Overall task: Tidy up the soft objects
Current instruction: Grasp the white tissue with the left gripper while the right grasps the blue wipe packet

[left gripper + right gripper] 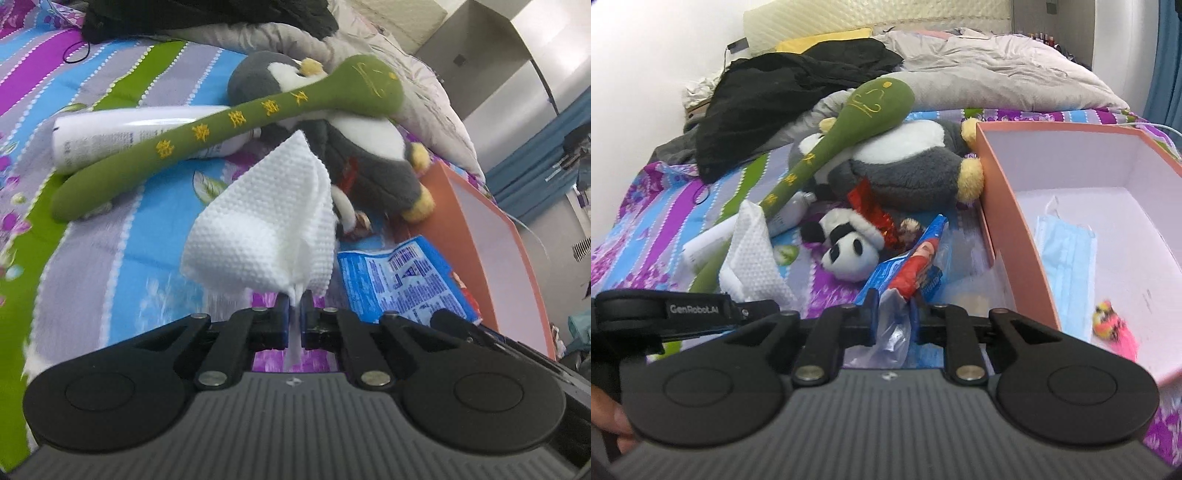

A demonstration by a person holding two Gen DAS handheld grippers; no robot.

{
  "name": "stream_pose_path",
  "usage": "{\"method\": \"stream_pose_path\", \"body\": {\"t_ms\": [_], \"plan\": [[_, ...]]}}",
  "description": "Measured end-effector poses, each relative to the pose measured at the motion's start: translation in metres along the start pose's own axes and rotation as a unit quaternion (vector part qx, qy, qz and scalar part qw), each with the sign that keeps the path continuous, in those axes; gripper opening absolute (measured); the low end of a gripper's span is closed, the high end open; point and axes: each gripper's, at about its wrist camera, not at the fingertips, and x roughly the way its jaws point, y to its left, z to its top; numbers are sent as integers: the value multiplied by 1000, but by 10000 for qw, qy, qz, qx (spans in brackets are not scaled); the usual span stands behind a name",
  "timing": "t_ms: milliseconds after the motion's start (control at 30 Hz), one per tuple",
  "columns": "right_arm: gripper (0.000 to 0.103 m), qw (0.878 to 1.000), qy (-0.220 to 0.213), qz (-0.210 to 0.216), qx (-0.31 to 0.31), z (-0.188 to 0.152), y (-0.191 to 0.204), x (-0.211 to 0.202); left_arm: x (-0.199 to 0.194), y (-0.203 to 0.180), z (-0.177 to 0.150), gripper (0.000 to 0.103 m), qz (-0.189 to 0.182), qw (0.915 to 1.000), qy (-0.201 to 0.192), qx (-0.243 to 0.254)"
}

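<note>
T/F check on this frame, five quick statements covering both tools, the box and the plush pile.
1. The left tool is shut on a white textured cloth. True.
2. The right tool is empty. False: it is shut on a blue and red plastic snack wrapper.
3. The pink box holds a light blue face mask. True.
4. The green plush stick lies inside the box. False: it rests across the grey penguin plush on the bed.
5. A small panda plush lies on the striped bedsheet, outside the box. True.
</note>
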Motion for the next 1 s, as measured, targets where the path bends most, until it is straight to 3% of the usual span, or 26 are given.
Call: {"method": "stream_pose_path", "body": {"t_ms": [300, 600, 633, 700, 733, 767, 933, 1000], "plan": [[20, 9997, 85, 195, -138, -47, 14, -41, -45, 0, -62, 7, 32, 9990, 340, 278], [25, 9988, 392, 305, 14, -78, 11, -45, -48, 25, -97, 8, 514, 9940, 704, 665], [26, 9987, 414, 312, 36, -79, 9, -46, -46, 28, -99, 12, 556, 9933, 768, 655], [29, 9986, 420, 312, 89, -79, 6, -48, -43, 36, -102, 35, 634, 9928, 863, 535], [34, 9986, 415, 293, 132, -79, 3, -49, -41, 40, -101, 52, 665, 9923, 933, 468], [36, 9987, 410, 268, 160, -79, 1, -49, -42, 44, -101, 57, 640, 9922, 1002, 378], [51, 9984, 437, 176, 305, -78, -8, -47, -58, 55, -106, 63, 570, 9959, 695, -40], [51, 9984, 455, 177, 292, -78, -10, -44, -61, 58, -107, 63, 512, 9964, 644, -205]]}}
